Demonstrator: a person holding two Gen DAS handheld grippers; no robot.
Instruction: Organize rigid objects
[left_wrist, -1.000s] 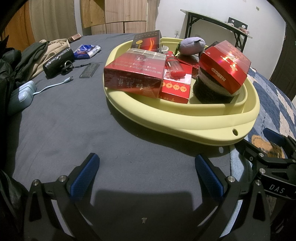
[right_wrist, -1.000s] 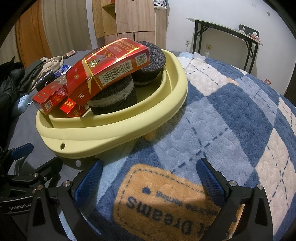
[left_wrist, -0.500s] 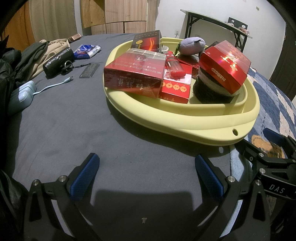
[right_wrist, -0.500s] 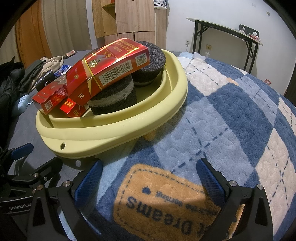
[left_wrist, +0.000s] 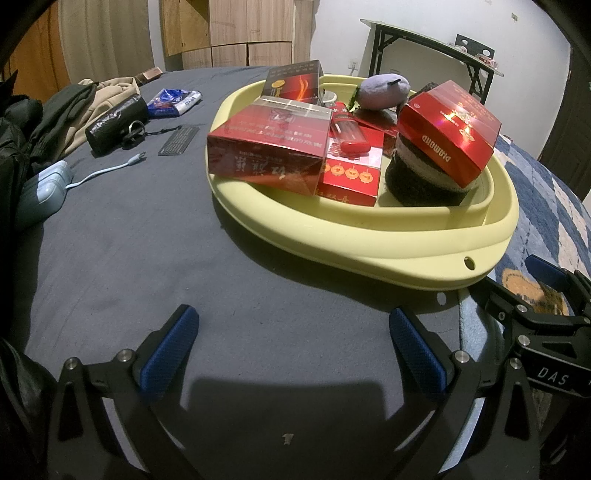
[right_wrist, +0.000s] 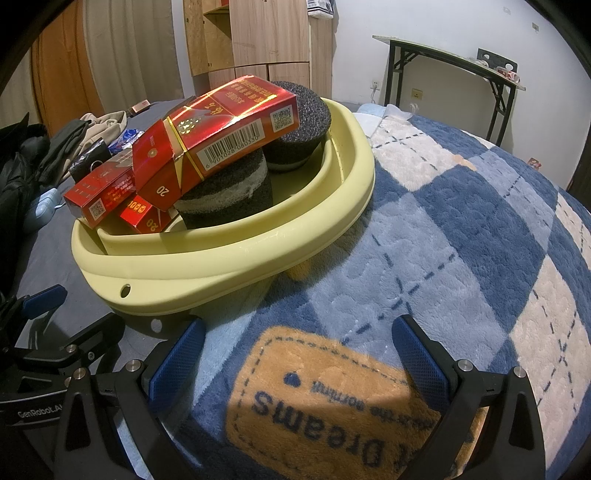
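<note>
Yellow basin (left_wrist: 388, 243) sits on the bed straddling grey sheet (left_wrist: 147, 240) and checked blanket (right_wrist: 461, 221), dead ahead of both claws, piled with red boxes; the top box (right_wrist: 218, 140) lies tilted on a dark sponge roll (right_wrist: 225, 199), long axis running left-near to right-far in the right view. Left gripper (left_wrist: 291, 350) and right gripper (right_wrist: 295, 354) both spread wide, holding nothing, short of the rim; right looks nearer that box. No difference from the earlier frames: nothing has moved.
</note>
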